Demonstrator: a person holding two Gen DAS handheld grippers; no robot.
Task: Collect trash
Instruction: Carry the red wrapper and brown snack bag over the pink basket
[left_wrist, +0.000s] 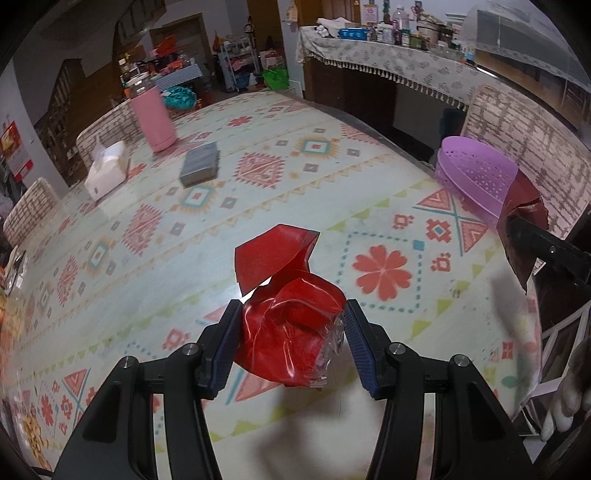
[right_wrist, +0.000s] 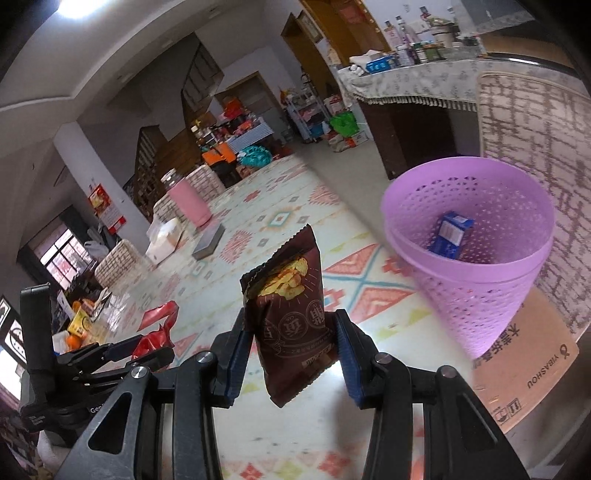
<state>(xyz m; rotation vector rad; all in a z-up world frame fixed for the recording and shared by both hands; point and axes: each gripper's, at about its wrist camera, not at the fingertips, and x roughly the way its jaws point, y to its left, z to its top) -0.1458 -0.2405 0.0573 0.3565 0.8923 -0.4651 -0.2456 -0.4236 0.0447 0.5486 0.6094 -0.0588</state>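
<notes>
My left gripper (left_wrist: 291, 332) is shut on a crumpled red plastic wrapper (left_wrist: 291, 314), held just above the patterned tablecloth (left_wrist: 258, 184). My right gripper (right_wrist: 291, 345) is shut on a dark brown chip bag (right_wrist: 291, 314), held upright above the table. A purple perforated basket (right_wrist: 476, 266) stands at the table's right edge, right of the chip bag, with a blue wrapper (right_wrist: 452, 230) inside. The basket also shows in the left wrist view (left_wrist: 476, 177), with the chip bag (left_wrist: 521, 221) beside it. The left gripper with the red wrapper (right_wrist: 155, 332) shows at the left of the right wrist view.
A pink cylinder container (left_wrist: 153, 118), a white tissue box (left_wrist: 107, 171) and a grey flat box (left_wrist: 201, 164) sit at the table's far side. A cardboard box (right_wrist: 524, 373) lies under the basket. Chairs (left_wrist: 517, 129) surround the table. A cluttered counter (left_wrist: 388, 55) stands behind.
</notes>
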